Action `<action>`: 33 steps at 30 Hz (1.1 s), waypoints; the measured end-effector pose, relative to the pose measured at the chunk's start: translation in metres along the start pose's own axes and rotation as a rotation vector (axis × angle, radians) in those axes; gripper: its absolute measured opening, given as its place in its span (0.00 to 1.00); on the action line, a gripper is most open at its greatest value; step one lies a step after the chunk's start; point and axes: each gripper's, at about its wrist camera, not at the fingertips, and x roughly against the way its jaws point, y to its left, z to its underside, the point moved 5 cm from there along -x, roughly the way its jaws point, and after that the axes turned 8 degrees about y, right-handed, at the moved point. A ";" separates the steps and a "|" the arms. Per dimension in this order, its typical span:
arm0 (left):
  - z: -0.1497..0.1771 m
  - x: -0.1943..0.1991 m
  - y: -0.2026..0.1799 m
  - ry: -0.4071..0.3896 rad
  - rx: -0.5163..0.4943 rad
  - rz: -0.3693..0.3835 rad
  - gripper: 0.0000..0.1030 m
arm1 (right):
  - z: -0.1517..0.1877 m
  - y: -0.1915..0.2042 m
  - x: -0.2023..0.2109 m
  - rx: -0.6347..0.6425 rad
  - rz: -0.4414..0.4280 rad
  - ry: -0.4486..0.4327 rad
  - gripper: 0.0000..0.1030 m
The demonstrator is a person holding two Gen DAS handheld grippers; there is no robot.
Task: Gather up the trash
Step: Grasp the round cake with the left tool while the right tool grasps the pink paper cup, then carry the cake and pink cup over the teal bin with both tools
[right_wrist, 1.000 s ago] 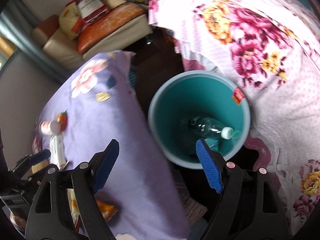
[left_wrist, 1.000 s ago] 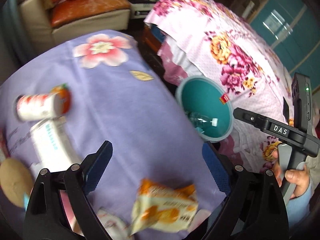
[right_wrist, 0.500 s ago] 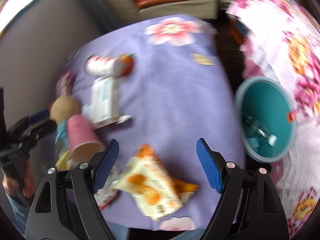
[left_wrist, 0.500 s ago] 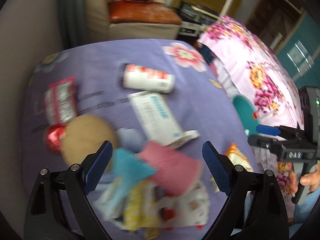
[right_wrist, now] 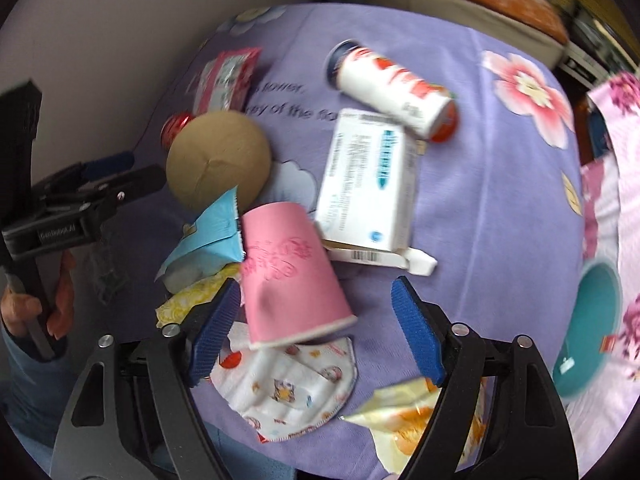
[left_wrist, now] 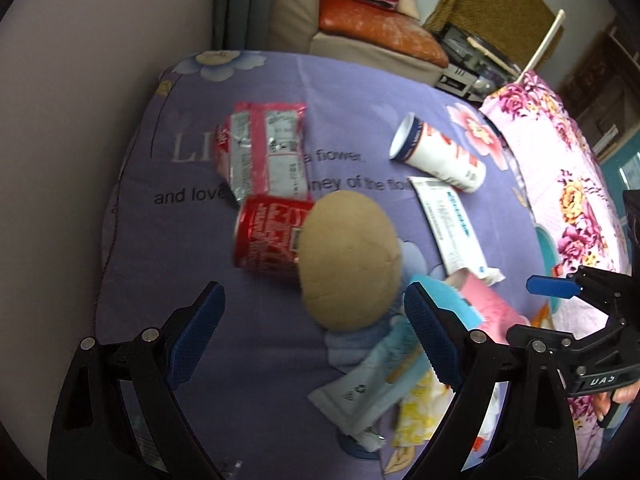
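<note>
So we've got both tools hovering over the table (right_wrist: 500,208), which has a purple flowery cloth on it, and neither one is holding anything. The left tool (left_wrist: 316,336) is spread wide, with its blue pads on either side of a tan round thing (left_wrist: 350,260) that looks like the bottom of a paper bowl or cup, can't really tell which. Nothing is touching the pads.

Our right tool (right_wrist: 316,328) is spread wide too, sitting low over the pile. The pink paper cup (right_wrist: 288,276) lies on its side with its rim end between the fingers, close to the left one, but not pinched.

Trash is all over the near half of the table. A red can (left_wrist: 268,236) lies on its side right against the tan round thing, and a red and silver wrapper (left_wrist: 262,152) is just past it. A white tube-shaped container (right_wrist: 394,88) with red print lies on its side further out, and a white medicine box (right_wrist: 368,184) sits between it and the pink cup. A light blue packet (right_wrist: 212,236) and a yellow wrapper (right_wrist: 192,296) are tucked beside the cup, and a patterned face mask (right_wrist: 292,388) lies under the cup's rim. An orange snack bag (right_wrist: 416,420) is by the right finger.

The teal bin (right_wrist: 588,320) sits off the table's far right edge, next to a pink floral cover (left_wrist: 560,152).
</note>
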 end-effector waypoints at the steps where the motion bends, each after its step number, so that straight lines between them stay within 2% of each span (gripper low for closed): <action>1: 0.000 -0.001 0.001 0.002 0.005 0.001 0.89 | -0.002 0.003 -0.004 0.011 0.003 0.011 0.61; 3: 0.001 -0.004 0.004 0.004 0.015 0.010 0.89 | -0.004 0.006 -0.010 0.021 0.003 0.030 0.57; 11: 0.001 -0.031 0.001 0.031 0.064 0.046 0.89 | -0.012 0.016 -0.036 0.040 -0.022 0.087 0.60; 14: 0.003 -0.034 -0.005 0.009 0.086 0.090 0.88 | -0.009 0.017 -0.036 0.053 -0.025 0.065 0.56; 15: 0.003 -0.033 -0.008 -0.003 0.082 0.097 0.81 | -0.009 0.017 -0.034 0.052 -0.036 0.054 0.56; 16: 0.004 -0.030 -0.015 -0.021 0.066 0.103 0.62 | -0.008 0.016 -0.030 0.048 -0.047 0.043 0.55; 19: 0.004 -0.023 -0.029 -0.043 0.026 0.101 0.46 | -0.004 0.010 -0.016 0.028 -0.073 0.005 0.54; 22: 0.001 -0.016 -0.046 -0.055 -0.020 0.144 0.34 | -0.001 0.001 -0.006 0.002 -0.082 -0.028 0.54; 27: -0.006 -0.016 -0.073 -0.050 -0.059 0.190 0.30 | 0.003 -0.028 0.018 -0.069 -0.085 -0.087 0.54; 30: -0.011 -0.030 -0.088 -0.030 -0.080 0.161 0.30 | 0.010 -0.058 0.025 -0.154 -0.076 -0.112 0.54; 33: -0.016 -0.045 -0.096 -0.011 -0.076 0.182 0.32 | 0.014 -0.085 0.028 -0.214 -0.073 -0.120 0.54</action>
